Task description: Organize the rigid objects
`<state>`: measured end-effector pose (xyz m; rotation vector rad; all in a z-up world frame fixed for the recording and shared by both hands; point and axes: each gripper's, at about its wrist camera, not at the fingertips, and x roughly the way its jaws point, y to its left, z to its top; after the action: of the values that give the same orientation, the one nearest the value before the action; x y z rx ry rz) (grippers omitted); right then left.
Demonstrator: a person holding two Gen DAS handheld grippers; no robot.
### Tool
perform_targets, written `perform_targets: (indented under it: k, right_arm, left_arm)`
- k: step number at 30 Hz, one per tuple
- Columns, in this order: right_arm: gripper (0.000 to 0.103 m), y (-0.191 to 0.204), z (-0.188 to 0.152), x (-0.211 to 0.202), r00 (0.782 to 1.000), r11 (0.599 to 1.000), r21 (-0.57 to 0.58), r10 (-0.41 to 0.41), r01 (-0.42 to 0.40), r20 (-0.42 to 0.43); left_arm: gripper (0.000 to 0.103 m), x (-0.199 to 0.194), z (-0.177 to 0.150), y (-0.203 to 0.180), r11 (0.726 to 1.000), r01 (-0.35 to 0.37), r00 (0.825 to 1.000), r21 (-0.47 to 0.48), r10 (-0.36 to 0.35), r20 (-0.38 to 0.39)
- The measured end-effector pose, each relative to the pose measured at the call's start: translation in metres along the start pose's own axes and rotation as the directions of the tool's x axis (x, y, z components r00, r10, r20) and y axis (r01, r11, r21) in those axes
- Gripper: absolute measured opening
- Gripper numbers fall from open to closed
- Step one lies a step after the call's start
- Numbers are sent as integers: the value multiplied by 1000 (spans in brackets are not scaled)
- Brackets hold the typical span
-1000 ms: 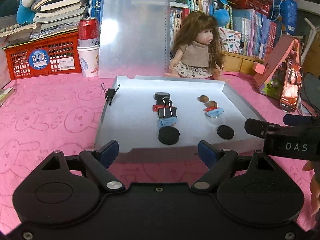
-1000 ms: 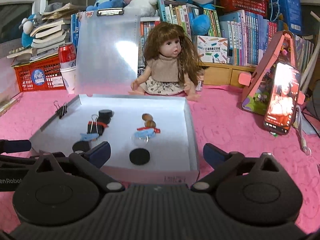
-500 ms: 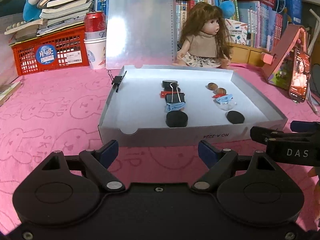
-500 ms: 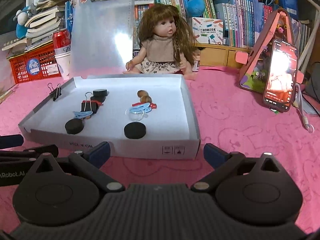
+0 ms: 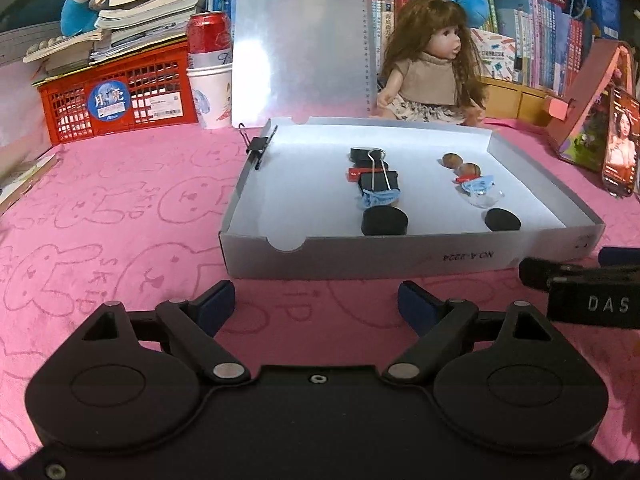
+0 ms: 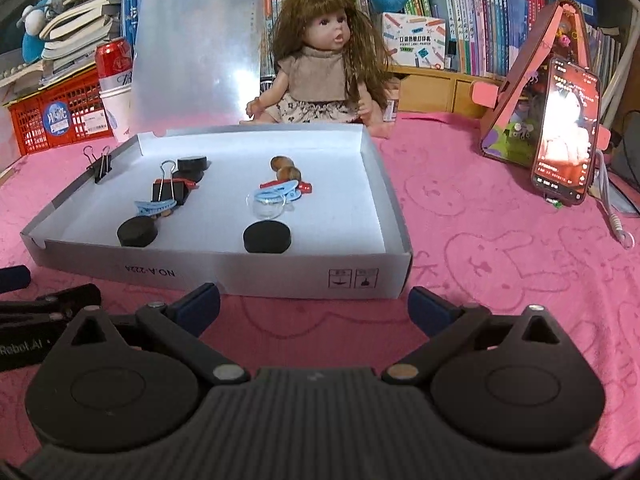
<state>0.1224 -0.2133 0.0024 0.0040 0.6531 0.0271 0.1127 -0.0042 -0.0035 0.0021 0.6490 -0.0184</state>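
Observation:
A shallow grey cardboard box [image 5: 400, 258] [image 6: 224, 272] lies on the pink cloth. Inside are two rows of small items: black discs [image 5: 385, 221] [image 6: 267, 237], a binder clip [image 5: 378, 180] [image 6: 167, 190], blue clips [image 5: 476, 186] [image 6: 276, 196], red pieces and brown nuts [image 5: 451, 159] [image 6: 280, 162]. Another binder clip [image 5: 258, 146] [image 6: 100, 166] grips the box's left wall. My left gripper [image 5: 316, 304] is open and empty, in front of the box. My right gripper [image 6: 314, 306] is open and empty, also in front of the box, to the right of the left one.
A doll [image 5: 430, 68] [image 6: 324, 64] sits behind the box beside an upright clear clipboard [image 5: 300, 40]. A red crate [image 5: 116, 100], a can on a cup [image 5: 210, 68], a phone [image 6: 566, 136] on a pink stand and bookshelves ring the table.
Both grippers have drawn back and lowered from over the box's front edge to the cloth in front of it. Items in the box have not moved.

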Motion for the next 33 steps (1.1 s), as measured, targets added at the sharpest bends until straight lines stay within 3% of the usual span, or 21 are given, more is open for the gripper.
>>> perform_targets:
  k: [9,17,33]
  right_arm:
    - [103,0,-3,2,1000,1000,4,3,-3,-20]
    - [103,0,-4,3,1000,1000,4,4,-3,-20]
    - [103,1,2,8,999,1000,7,5,-5,-39]
  left_arm:
    - [93,2,1,1,1000,-5,1000,-8,5,-11]
    - [103,6,2,3,999,-34,999,-24,34,-27]
    - [103,6,2,3,999,-36,999,-25,35,-29]
